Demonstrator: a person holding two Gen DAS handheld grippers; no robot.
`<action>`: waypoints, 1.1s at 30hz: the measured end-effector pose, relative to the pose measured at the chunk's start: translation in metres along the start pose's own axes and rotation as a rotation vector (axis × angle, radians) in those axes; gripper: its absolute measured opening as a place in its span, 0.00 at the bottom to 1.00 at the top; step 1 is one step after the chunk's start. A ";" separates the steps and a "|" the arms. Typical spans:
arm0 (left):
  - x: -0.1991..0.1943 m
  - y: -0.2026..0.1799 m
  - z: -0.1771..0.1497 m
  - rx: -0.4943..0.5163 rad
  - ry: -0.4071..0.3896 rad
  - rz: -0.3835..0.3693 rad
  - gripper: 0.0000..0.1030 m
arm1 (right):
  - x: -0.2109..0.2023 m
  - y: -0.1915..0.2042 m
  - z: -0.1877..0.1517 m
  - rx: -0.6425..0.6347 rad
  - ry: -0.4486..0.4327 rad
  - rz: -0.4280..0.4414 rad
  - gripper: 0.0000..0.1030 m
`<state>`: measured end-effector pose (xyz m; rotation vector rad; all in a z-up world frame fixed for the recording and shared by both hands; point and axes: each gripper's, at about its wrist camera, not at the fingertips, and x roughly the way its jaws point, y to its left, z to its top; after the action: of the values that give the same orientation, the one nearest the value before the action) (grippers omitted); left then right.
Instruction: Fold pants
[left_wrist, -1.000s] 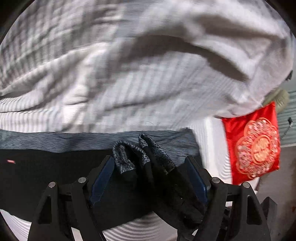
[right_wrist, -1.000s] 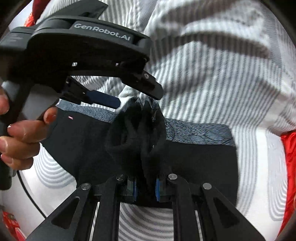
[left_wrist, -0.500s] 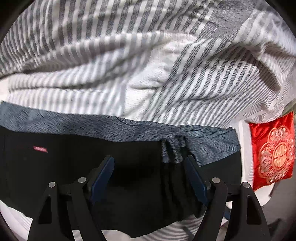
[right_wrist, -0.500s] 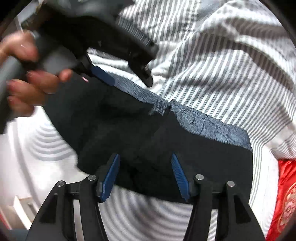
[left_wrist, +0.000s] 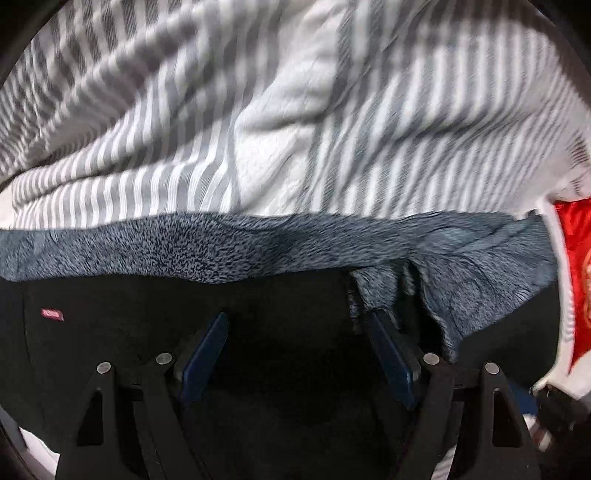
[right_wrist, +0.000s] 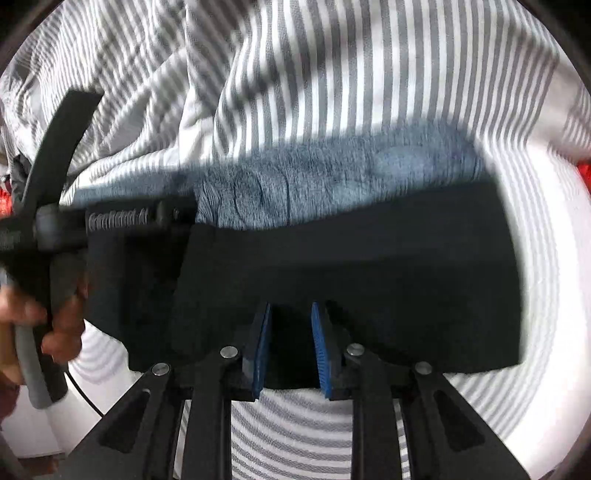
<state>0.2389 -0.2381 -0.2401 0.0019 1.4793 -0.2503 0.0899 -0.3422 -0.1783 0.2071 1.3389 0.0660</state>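
The black pants (left_wrist: 147, 314) with a grey-blue fleece lining (left_wrist: 207, 247) lie folded flat across the striped bedding. My left gripper (left_wrist: 299, 332) points down close over them and stands open. Black cloth lies under its wide gap, and a small fold of the lining (left_wrist: 373, 291) touches its right pad. In the right wrist view the pants (right_wrist: 406, 266) span the frame. My right gripper (right_wrist: 291, 332) sits over their near edge with its jaws closing. A narrow gap with black cloth in it still shows between the blue pads.
Grey-and-white striped bedding (left_wrist: 295, 129) lies rumpled beyond the pants. A red cushion (left_wrist: 576, 258) sits at the right edge. A person's hand (right_wrist: 62, 325) grips the left tool's handle at the left, with a black cable below it.
Both grippers have sunk toward the bed. The right let go of the bunched cloth, opened wide, then narrowed again. The cloth hanging between the left fingers now lies flat.
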 end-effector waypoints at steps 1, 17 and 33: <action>0.000 0.002 0.000 -0.015 -0.003 0.003 0.77 | -0.003 0.004 -0.003 -0.028 -0.004 -0.009 0.24; -0.028 -0.062 -0.007 0.078 -0.047 -0.018 0.77 | -0.035 -0.095 0.033 0.247 -0.038 -0.009 0.26; -0.046 -0.044 -0.035 -0.090 -0.071 0.060 0.92 | -0.043 -0.104 0.023 0.202 0.026 0.205 0.61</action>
<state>0.1936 -0.2679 -0.1920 -0.0353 1.4170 -0.1339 0.0949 -0.4539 -0.1513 0.5161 1.3464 0.1063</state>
